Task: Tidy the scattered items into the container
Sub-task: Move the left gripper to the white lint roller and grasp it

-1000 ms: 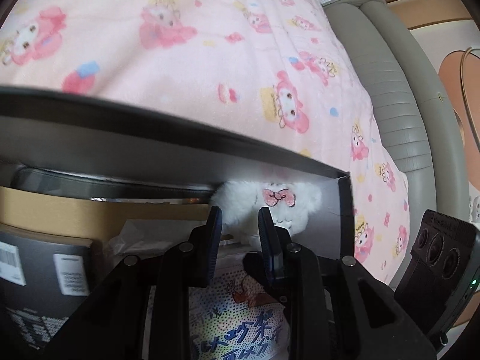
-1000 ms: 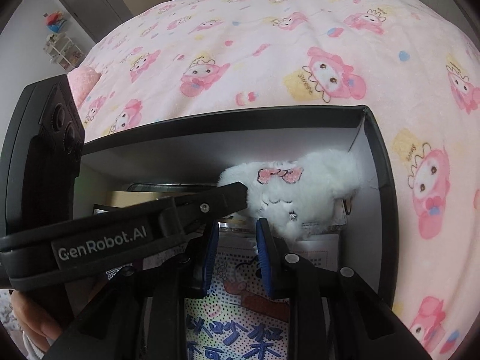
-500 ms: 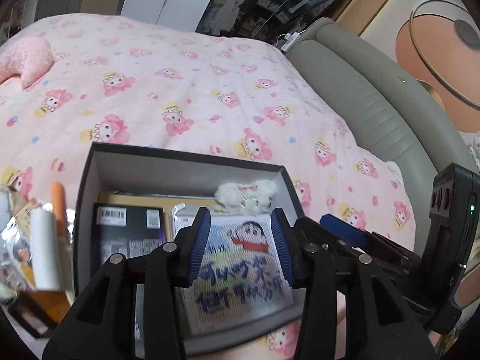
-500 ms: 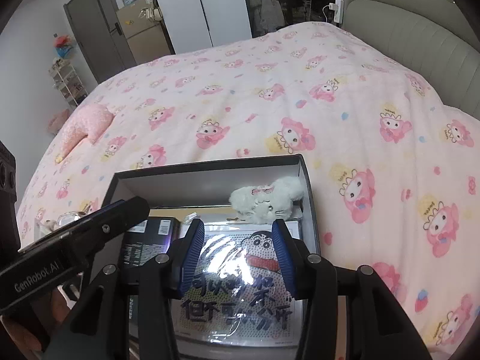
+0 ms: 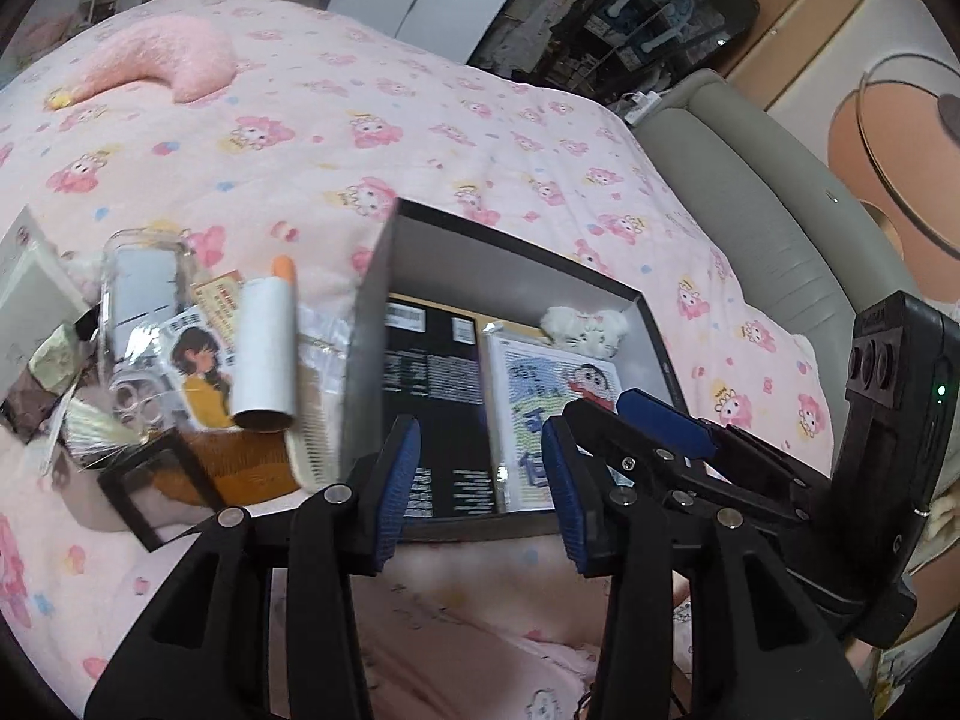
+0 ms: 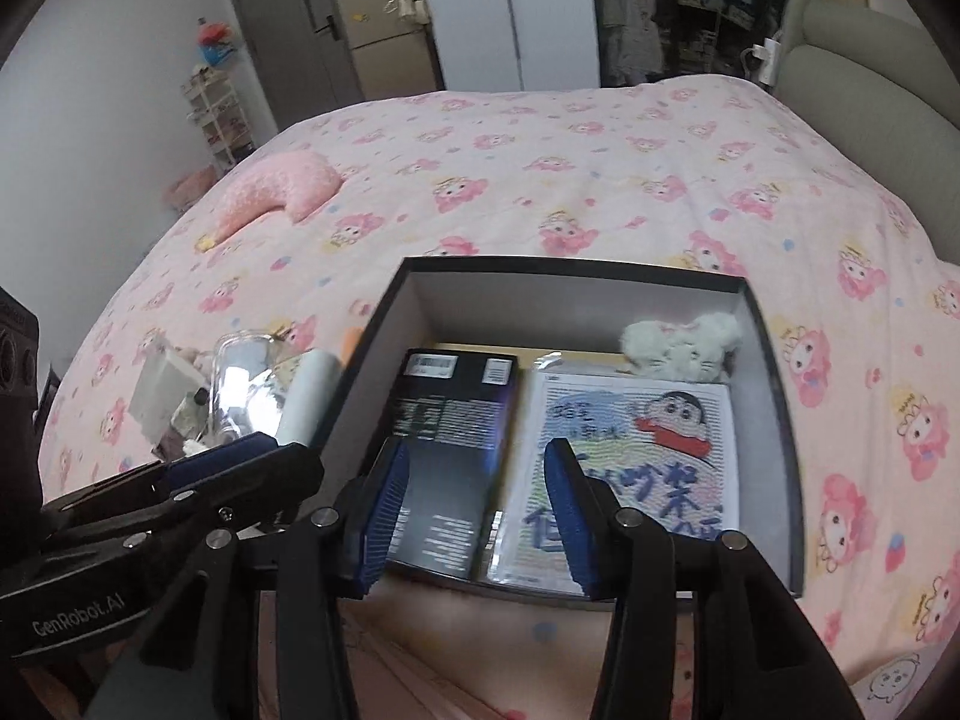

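A black open box [image 5: 522, 252] [image 6: 576, 276] lies on the pink bed. Inside it are a black carton [image 5: 432, 384] [image 6: 450, 420], a cartoon picture pack [image 5: 552, 396] [image 6: 636, 450] and a white plush toy [image 5: 585, 324] [image 6: 681, 342]. Left of the box lies a pile: a white tube with an orange cap [image 5: 267, 348], a girl picture card [image 5: 201, 369], a clear case [image 5: 144, 282] [image 6: 246, 384], a comb [image 5: 312, 426] and a black frame [image 5: 150, 480]. My left gripper [image 5: 480, 480] is open and empty above the box's near edge. My right gripper [image 6: 474, 516] is open and empty there too.
A pink crescent pillow [image 5: 162, 60] [image 6: 270, 192] lies far on the bed. A grey padded headboard [image 5: 780, 210] runs along the right. A white box [image 5: 30, 288] sits at the left edge of the pile. The right gripper's body [image 5: 720, 450] crosses beside my left one.
Both grippers have pulled back and up out of the box and opened wider. The whole box and the pile to its left have come into view.
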`<state>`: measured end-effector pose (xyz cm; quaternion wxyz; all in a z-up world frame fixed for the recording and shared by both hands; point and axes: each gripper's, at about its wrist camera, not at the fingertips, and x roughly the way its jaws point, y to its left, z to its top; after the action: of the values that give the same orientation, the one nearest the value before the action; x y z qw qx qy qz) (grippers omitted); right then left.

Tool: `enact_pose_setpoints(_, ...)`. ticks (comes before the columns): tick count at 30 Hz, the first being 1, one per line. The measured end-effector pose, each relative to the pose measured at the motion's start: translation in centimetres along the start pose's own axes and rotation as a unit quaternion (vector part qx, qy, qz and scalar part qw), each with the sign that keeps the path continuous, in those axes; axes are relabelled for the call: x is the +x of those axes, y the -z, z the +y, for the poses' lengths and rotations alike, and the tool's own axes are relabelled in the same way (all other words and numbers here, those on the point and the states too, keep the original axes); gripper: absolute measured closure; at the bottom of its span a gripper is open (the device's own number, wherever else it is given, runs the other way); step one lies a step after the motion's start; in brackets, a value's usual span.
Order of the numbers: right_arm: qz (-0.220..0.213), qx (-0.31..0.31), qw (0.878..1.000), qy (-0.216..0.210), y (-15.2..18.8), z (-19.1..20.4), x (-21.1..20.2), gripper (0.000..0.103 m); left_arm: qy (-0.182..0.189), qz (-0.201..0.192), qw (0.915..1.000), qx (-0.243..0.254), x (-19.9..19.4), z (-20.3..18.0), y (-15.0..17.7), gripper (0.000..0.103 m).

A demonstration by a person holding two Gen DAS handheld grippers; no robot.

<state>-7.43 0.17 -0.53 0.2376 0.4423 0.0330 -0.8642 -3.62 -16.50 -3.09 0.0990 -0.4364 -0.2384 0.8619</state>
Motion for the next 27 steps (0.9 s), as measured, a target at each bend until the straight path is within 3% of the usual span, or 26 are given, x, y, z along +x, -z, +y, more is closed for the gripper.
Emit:
enact_pose_setpoints(4, 0.033, -0.01, 0.997, -0.075, -0.5, 3.3, 3.5, 0.06, -0.057, 0.008, 0.9969, -0.053, -0.2, 5.2, -0.6, 0.061)
enact_pose_setpoints(7, 0.052, -0.024, 0.995, -0.081, -0.9, 5.6, 6.0, 0.06, -0.085, 0.043, 0.9931, -0.068, 1.3, 8.1, -1.3, 0.063)
enact_pose_setpoints(9, 0.062, -0.036, 0.993, -0.089, -1.3, 6.8, 7.3, 0.065, -0.074, 0.069, 0.9914, -0.082, 2.6, 9.6, -1.8, 0.066)
enact_pose_setpoints(11, 0.075, -0.037, 0.993, -0.088, -1.7, 7.4, 8.7, 0.079, -0.05, 0.096, 0.9876, -0.114, 3.9, 11.2, -2.3, 0.066)
enact_pose_setpoints(13, 0.073, -0.035, 0.994, -0.08, -2.2, 7.5, 9.5, 0.082, -0.038, 0.118, 0.9832, -0.134, 5.3, 12.3, -2.8, 0.066)
enact_pose_setpoints(19, 0.068, -0.018, 0.994, -0.08, -3.4, 6.9, 10.2, 0.083, -0.038, 0.185, 0.9714, -0.144, 9.4, 13.5, -4.2, 0.049)
enact_pose_setpoints(21, 0.074, -0.01, 0.993, -0.09, -3.6, 6.8, 10.5, 0.083, -0.026, 0.214, 0.9659, -0.144, 10.9, 13.6, -4.2, 0.049)
enact_pose_setpoints(23, 0.082, -0.005, 0.992, -0.097, -3.5, 6.8, 10.9, 0.083, -0.015, 0.231, 0.9619, -0.146, 11.9, 13.7, -4.3, 0.057)
enact_pose_setpoints(27, 0.084, -0.004, 0.992, -0.096, -3.2, 7.2, 11.1, 0.083, -0.004, 0.22, 0.964, -0.149, 11.7, 13.8, -4.2, 0.058)
